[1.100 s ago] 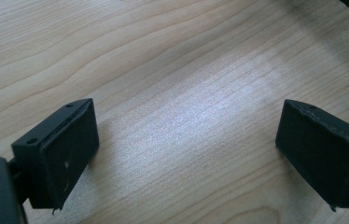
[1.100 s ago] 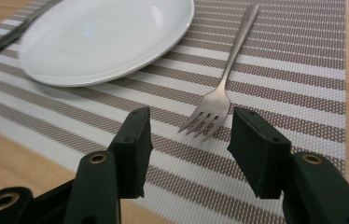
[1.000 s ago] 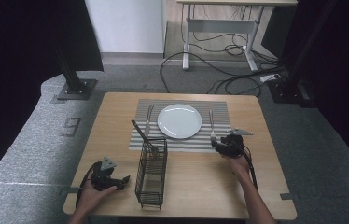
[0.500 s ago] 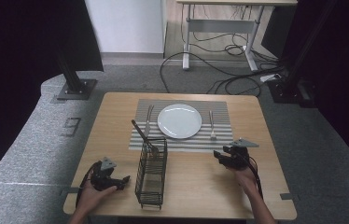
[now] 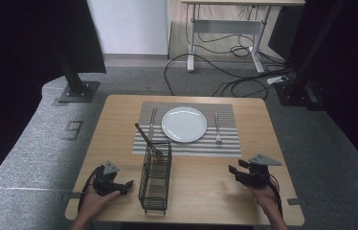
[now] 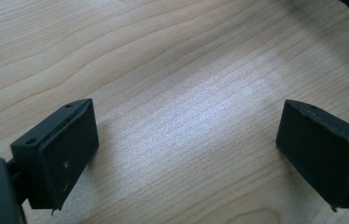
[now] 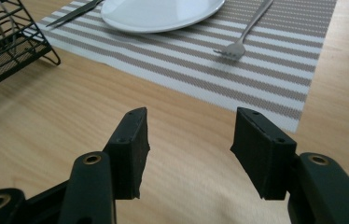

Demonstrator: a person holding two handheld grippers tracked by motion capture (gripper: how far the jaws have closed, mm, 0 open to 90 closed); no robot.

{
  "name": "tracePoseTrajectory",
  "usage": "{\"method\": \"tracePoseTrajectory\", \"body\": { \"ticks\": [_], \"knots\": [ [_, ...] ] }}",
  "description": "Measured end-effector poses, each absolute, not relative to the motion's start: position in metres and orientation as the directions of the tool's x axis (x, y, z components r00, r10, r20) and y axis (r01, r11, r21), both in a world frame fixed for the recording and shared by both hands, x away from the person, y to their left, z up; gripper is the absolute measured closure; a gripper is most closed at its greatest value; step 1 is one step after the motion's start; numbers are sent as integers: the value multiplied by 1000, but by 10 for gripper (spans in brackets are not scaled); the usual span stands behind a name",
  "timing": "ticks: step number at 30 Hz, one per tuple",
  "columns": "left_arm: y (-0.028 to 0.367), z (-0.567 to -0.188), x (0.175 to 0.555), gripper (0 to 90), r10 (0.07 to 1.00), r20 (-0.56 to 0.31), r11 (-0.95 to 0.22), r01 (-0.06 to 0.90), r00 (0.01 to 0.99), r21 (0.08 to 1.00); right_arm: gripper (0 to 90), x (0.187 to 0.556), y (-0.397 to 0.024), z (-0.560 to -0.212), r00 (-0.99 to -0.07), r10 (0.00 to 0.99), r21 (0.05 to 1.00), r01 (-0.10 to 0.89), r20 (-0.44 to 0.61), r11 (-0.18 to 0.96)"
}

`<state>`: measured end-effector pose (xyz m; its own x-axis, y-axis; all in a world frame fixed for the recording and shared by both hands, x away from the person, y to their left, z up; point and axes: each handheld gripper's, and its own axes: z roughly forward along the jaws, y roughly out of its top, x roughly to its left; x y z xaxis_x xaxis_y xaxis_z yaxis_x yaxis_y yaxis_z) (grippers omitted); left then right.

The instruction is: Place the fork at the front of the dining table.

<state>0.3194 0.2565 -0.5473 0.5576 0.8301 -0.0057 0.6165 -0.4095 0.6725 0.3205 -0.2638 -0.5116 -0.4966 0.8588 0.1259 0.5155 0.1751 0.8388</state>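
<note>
Right now both grippers sit low over the near part of the wooden table (image 5: 119,120), one on each side of the black wire rack (image 5: 155,175). Left of the rack, the left gripper (image 5: 128,183) has its jaws spread wide over bare wood, empty. Well right of the rack, the right gripper (image 5: 234,171) is parted too, holding nothing. Beyond the rack lies a striped placemat (image 5: 225,143) with a white plate (image 5: 184,124); the fork (image 5: 217,127) lies right of that plate, nearest the right gripper.
</note>
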Motion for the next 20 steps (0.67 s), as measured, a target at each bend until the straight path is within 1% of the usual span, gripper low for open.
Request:
{"method": "tracePoseTrajectory", "body": {
  "ticks": [6, 15, 20],
  "knots": [
    [257, -547, 320, 53, 830, -6, -410, 616, 558, 672, 443, 303, -274, -523, -496, 863, 823, 528, 98, 210],
    [257, -547, 320, 53, 827, -6, -413, 614, 562, 672, 434, 303, -271, -528, -496, 862, 811, 544, 102, 216],
    [257, -547, 320, 53, 826, -6, -415, 614, 564, 672, 406, 307, -272, -537, -482, 872, 789, 566, 83, 237]
  ]
}}
